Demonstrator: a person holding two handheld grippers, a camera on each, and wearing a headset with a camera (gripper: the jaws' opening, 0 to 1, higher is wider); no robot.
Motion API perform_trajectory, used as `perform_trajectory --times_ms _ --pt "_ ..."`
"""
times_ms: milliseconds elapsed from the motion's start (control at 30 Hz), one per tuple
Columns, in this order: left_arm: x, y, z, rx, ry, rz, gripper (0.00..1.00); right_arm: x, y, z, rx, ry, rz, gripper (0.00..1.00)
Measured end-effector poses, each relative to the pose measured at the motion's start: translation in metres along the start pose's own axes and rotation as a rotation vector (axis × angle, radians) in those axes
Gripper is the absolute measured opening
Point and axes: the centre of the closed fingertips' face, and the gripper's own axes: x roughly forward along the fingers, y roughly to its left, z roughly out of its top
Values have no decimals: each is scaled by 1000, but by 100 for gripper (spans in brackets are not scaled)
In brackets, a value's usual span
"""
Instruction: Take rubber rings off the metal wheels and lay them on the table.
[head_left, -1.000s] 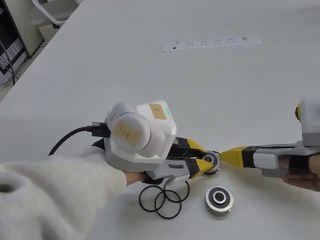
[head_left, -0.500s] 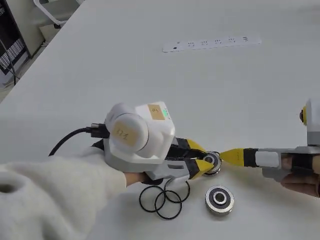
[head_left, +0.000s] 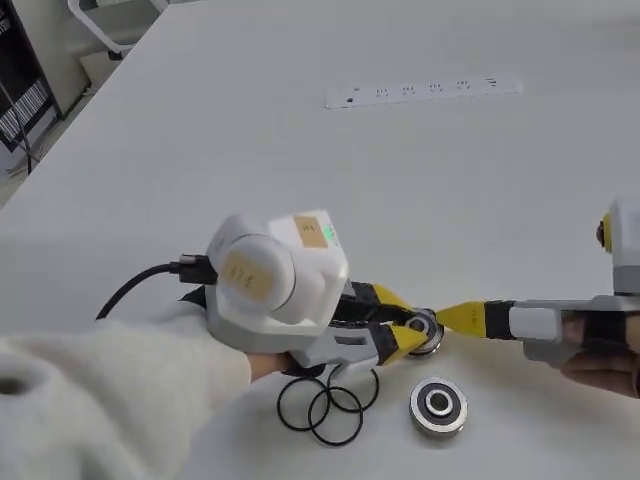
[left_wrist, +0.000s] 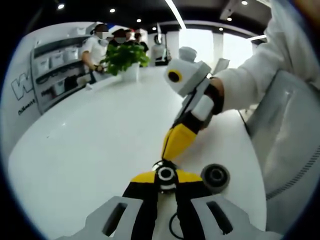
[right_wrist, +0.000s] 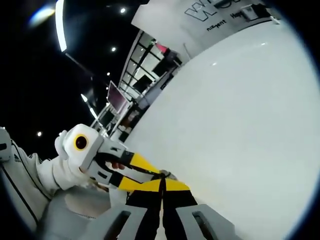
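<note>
While left gripper jaws clamp the silver metal wheel at their tips, right gripper jaws, pressed together, touch its rim: stripping step in hand; next, likely peel the black rubber ring outward.

This is looking like an open-plan office or showroom. A long white table is stretching away with a power strip lying on it. Ceiling lights are shining overhead. People are standing by wall shelves holding boxes. A potted plant is sitting at the table's far end, and large lettering is running along a wall.
</note>
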Motion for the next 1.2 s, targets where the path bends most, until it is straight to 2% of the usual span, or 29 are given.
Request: perform_trajectory --times_ms 867,900,933,967,1000,1067,1200 --pt "0 0 0 -4 -1 10 13 6 10 -2 -48 23 27 0" --pt "0 0 0 -3 -3 10 13 7 16 0 -41 10 51 0" --pt "0 0 0 -5 -5 9 13 9 25 0 -37 13 95 0" --pt "0 0 0 -7 -7 9 13 10 17 -1 -95 35 37 0" --pt "0 0 0 -7 -7 10 13 12 16 -2 -157 46 31 0" --pt "0 -1 0 -8 -7 11 13 14 20 -2 -125 50 37 0" --pt "0 -1 0 -9 -9 14 13 10 18 -2 -113 35 34 0"
